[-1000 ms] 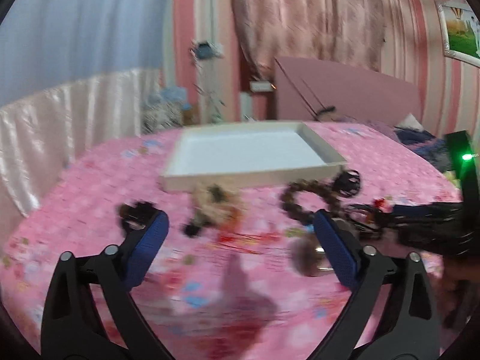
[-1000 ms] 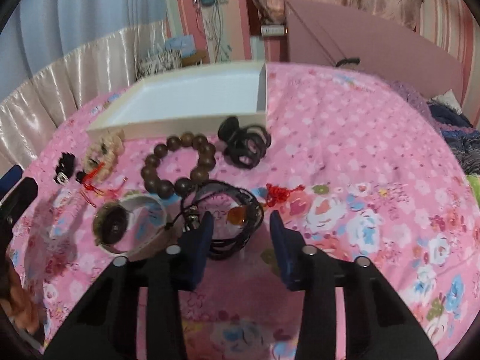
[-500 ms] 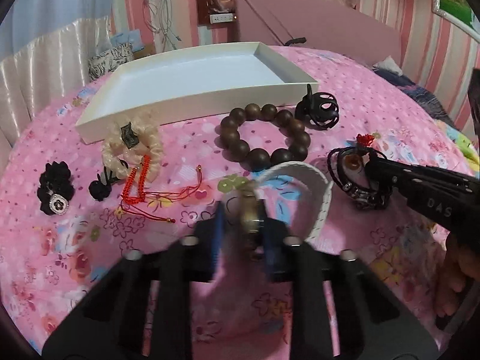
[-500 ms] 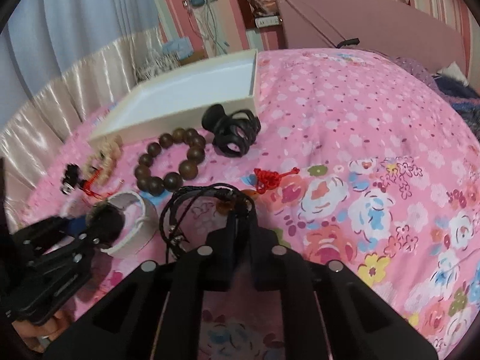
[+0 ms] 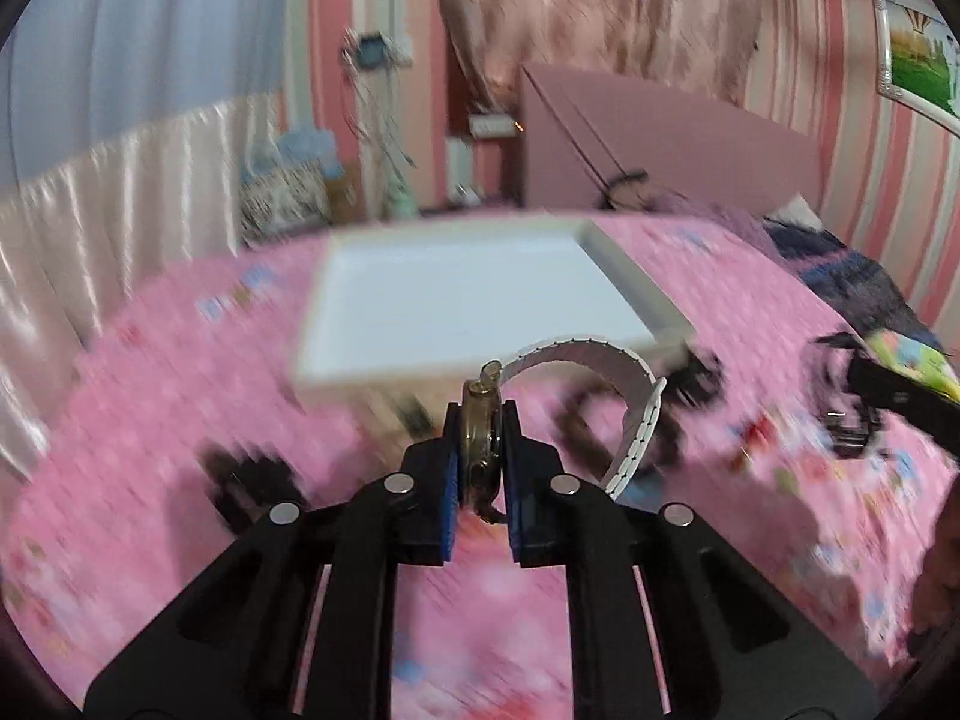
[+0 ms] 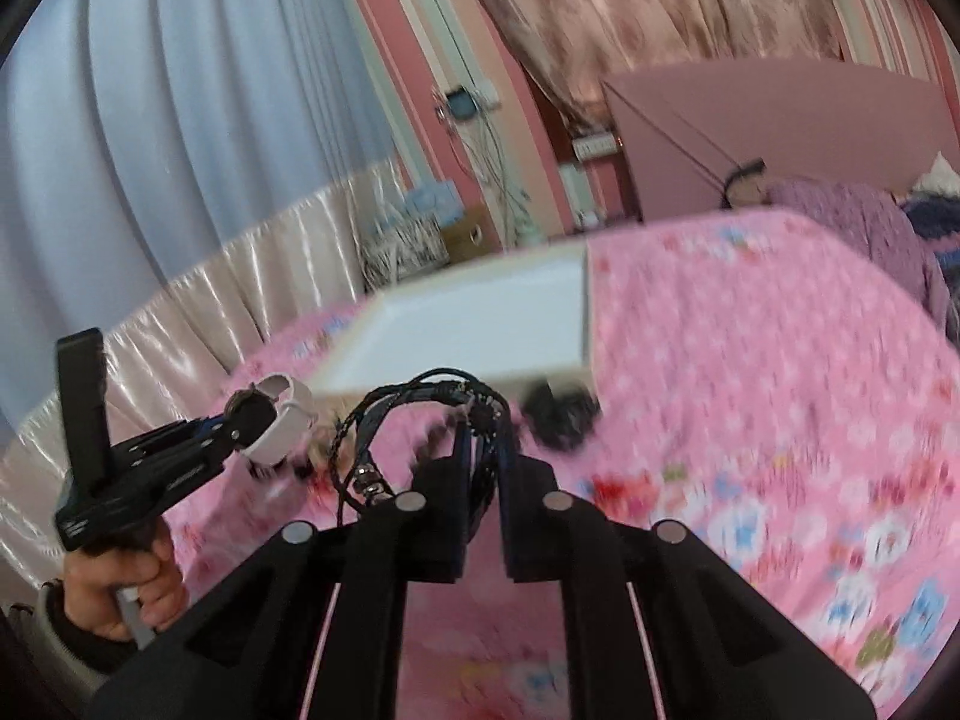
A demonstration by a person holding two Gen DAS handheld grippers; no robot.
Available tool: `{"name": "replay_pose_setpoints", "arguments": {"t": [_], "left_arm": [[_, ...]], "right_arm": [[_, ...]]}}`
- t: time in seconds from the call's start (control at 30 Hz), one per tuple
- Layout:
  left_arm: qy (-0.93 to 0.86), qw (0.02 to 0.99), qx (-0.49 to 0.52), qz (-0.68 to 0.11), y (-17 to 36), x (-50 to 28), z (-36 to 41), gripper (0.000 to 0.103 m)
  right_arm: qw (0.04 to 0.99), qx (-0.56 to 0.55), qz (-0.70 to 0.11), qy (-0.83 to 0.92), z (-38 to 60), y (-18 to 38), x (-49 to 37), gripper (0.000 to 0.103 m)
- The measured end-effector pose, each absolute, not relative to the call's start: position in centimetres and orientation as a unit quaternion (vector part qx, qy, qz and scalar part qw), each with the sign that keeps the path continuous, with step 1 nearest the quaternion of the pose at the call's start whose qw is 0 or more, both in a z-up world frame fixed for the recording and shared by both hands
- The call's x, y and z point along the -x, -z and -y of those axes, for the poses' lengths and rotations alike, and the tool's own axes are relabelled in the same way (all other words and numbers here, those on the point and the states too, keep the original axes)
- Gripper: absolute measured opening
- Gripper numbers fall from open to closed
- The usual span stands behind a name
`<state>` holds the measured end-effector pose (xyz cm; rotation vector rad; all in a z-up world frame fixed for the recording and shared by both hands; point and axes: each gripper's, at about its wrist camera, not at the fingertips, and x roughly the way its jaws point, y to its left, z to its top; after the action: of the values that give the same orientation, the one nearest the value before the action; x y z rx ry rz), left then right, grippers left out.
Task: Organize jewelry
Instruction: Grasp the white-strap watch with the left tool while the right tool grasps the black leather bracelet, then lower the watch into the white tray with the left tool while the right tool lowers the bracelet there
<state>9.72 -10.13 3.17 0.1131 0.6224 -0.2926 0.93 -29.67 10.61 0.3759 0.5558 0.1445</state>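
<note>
My left gripper (image 5: 482, 420) is shut on the brass case of a watch (image 5: 480, 438) whose white strap (image 5: 630, 420) curls off to the right, lifted above the pink floral bedspread. In the right wrist view the same watch (image 6: 276, 414) shows at the left in the left gripper (image 6: 240, 426). My right gripper (image 6: 483, 420) is shut on a black braided cord bracelet (image 6: 420, 402), which hangs in loops in the air. The white shallow tray (image 5: 468, 300) (image 6: 480, 324) lies just beyond both grippers, nothing inside it.
Blurred on the bedspread (image 5: 180, 420) near the tray's front edge lie a dark bead bracelet (image 5: 576, 414), a black hair claw (image 6: 561, 411) and other small pieces. A pink board (image 5: 660, 138) leans behind the bed. A hand (image 6: 120, 588) holds the left gripper's handle.
Both grippers shut, the left on the watch and the right on the black cord bracelet, then lifted them off the bedspread toward the tray.
</note>
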Motion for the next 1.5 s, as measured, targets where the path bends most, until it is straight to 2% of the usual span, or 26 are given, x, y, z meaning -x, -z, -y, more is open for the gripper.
{"name": "replay_pose_setpoints", "arguments": {"t": [0.2, 0.43, 0.63, 0.9, 1.17, 1.2, 1.23, 1.27, 1.3, 1.33, 1.43, 1.5], "left_arm": [[0.105, 0.956, -0.036, -0.272, -5.7, -15.8, 6.5, 0.011], [0.094, 0.942, -0.021, -0.322, -0.4, -23.0, 4.0, 0.011], [0.093, 0.932, 0.0, -0.351, 3.6, -24.5, 3.3, 0.011], [0.094, 0.927, -0.03, -0.362, 4.7, -24.7, 5.1, 0.011], [0.094, 0.928, -0.033, -0.359, 4.7, -24.6, 5.0, 0.017], [0.096, 0.928, -0.033, -0.357, 4.6, -24.5, 5.0, 0.019], [0.1, 0.929, -0.035, -0.356, 4.6, -24.4, 5.2, 0.023], [0.101, 0.929, -0.039, -0.353, 4.6, -24.4, 5.4, 0.034], [0.097, 0.932, -0.042, -0.347, 4.4, -24.2, 5.5, 0.045], [0.099, 0.934, -0.04, -0.34, 4.2, -23.9, 5.5, 0.05], [0.1, 0.944, -0.032, -0.312, 3.3, -22.6, 5.0, 0.057], [0.102, 0.947, -0.02, -0.302, 2.4, -22.1, 4.5, 0.058]], "right_arm": [[0.947, -0.181, -0.257, -0.066, 29.6, -14.0, -8.0, 0.008], [0.93, -0.163, -0.327, -0.027, 29.8, -8.5, -17.4, 0.008], [0.926, -0.131, -0.353, -0.019, 28.6, -5.3, -19.1, 0.008], [0.916, -0.111, -0.385, 0.01, 29.1, -2.9, -20.3, 0.008], [0.919, -0.113, -0.378, 0.011, 29.2, -3.1, -19.5, 0.012], [0.921, -0.116, -0.372, 0.011, 29.3, -3.3, -19.2, 0.016], [0.923, -0.119, -0.366, 0.014, 29.5, -3.6, -18.9, 0.038], [0.925, -0.125, -0.358, 0.012, 29.7, -3.8, -18.7, 0.046], [0.926, -0.132, -0.353, 0.008, 29.7, -4.0, -18.5, 0.047], [0.927, -0.134, -0.349, 0.007, 29.8, -4.2, -18.3, 0.048], [0.934, -0.123, -0.336, 0.025, 30.1, -4.8, -17.5, 0.052], [0.935, -0.133, -0.327, 0.028, 30.7, -5.3, -16.9, 0.052]]}}
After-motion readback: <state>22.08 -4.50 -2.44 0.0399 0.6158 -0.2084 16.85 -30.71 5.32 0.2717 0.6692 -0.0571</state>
